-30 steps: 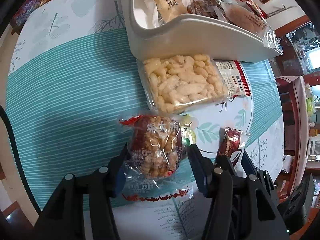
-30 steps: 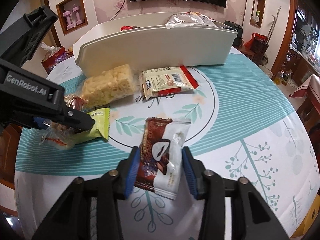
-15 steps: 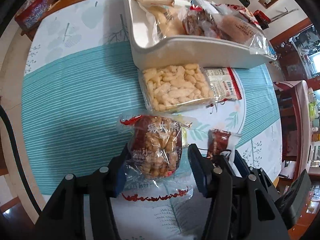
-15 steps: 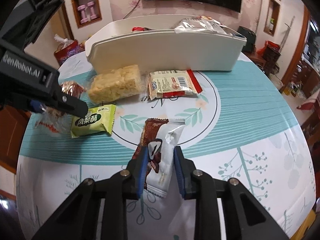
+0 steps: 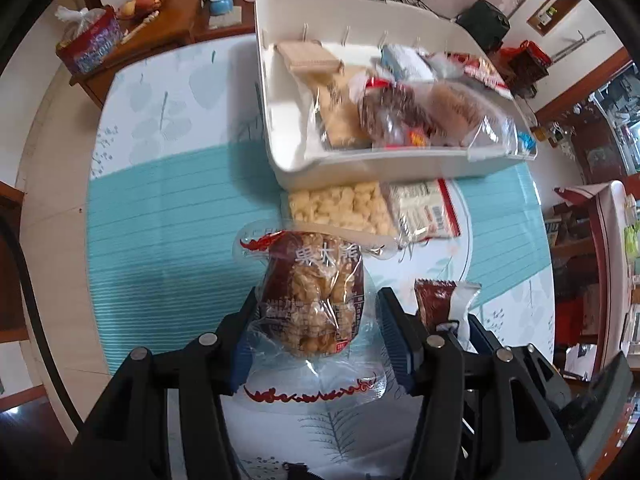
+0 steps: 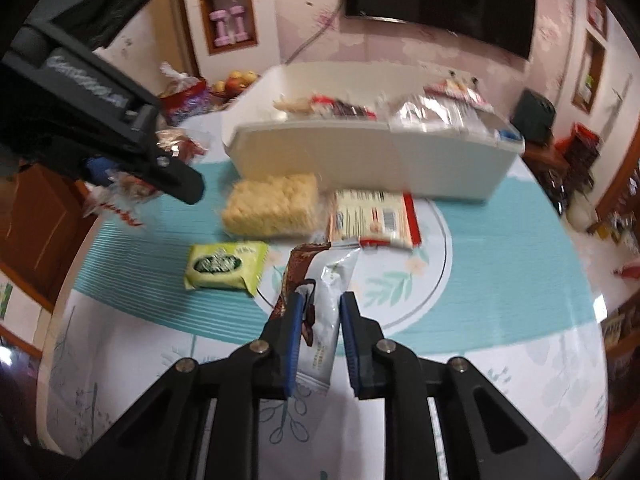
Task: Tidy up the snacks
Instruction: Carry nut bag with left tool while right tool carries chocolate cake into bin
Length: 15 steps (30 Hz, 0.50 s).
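Clear crinkled plastic fills our left claw (image 5: 314,322): it is closed on the brown puffed-snack packet (image 5: 314,300), blue pads pressing both flanks, the packet's long axis running up the frame, along the fingers. It appears lifted off the tabletop (image 5: 160,220), though we cannot confirm the clearance. In the right wrist view our right claw (image 6: 320,320) is narrowed onto the brown-and-white wafer packet (image 6: 320,300), likewise gripped with its length pointing away from the wrist.

Outward from the left claw, the puffed-rice block (image 5: 340,208) and the red-edged biscuit packet (image 5: 424,212) lie just above the held packet, against the near wall of the white bin (image 5: 400,164). The bin sits upper right of centre, already holding several snacks. The green packet (image 6: 226,266) lies left of the right claw.

We judge the bin lies straight ahead of both claws; the left one looks down into it, with free floor at its left end.
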{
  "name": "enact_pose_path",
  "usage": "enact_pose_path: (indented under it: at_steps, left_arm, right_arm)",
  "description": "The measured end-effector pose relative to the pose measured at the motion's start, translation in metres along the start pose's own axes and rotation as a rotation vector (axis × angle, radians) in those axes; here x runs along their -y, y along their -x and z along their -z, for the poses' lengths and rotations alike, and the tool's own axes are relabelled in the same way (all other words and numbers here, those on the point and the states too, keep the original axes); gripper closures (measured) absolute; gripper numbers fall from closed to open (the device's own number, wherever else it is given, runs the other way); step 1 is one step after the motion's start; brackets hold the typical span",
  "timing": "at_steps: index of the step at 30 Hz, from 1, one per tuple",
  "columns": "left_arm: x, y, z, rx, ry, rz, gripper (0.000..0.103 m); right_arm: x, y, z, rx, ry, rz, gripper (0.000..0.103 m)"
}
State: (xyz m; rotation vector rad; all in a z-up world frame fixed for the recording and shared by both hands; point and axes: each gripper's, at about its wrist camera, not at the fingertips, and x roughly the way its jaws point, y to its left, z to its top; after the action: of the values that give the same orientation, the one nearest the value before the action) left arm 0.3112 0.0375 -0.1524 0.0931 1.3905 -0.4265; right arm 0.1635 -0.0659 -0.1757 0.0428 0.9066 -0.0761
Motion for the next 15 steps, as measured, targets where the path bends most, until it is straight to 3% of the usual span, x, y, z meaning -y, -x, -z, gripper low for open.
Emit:
enact_pose_path:
  at_steps: [7, 15]
  left_arm:
    - [0.013, 0.032, -0.021, 0.068, 0.040, -0.012, 0.048]
    - [0.030, 0.062, -0.060, 0.200, 0.067, -0.004, 0.048]
  right_arm:
    - [0.008, 0.028, -0.038, 0.055, 0.089, -0.058, 0.084]
    - [0.029, 0.045, -0.095, 0.163, 0.149, -0.094, 0.084]
